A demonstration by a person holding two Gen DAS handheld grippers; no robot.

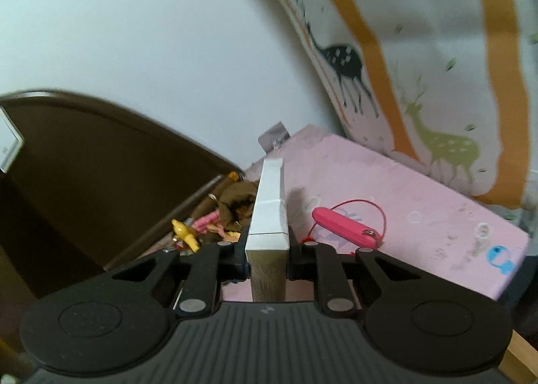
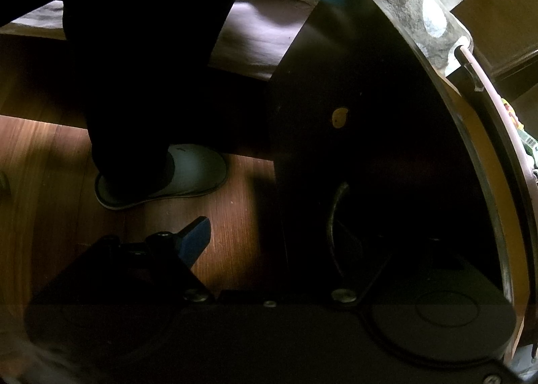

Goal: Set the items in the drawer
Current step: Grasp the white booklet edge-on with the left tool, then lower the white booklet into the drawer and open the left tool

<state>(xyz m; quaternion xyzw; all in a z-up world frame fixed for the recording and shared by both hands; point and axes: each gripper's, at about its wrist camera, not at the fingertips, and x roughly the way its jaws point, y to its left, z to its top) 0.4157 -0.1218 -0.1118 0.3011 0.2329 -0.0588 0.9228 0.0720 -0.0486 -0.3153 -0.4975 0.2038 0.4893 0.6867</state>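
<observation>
White box [image 1: 269,216], slim and rectangular with a beige-grey underside, sits pinched edge-on in the left gripper [image 1: 268,261], held up above the pink mat [image 1: 420,202]. Just right of the box a pink pen-like case [image 1: 346,227] lies on the mat; left of it, the cluttered open drawer [image 1: 215,216]. Right gripper [image 2: 269,242] hangs spread wide by the dark drawer front [image 2: 353,115], holding nothing.
</observation>
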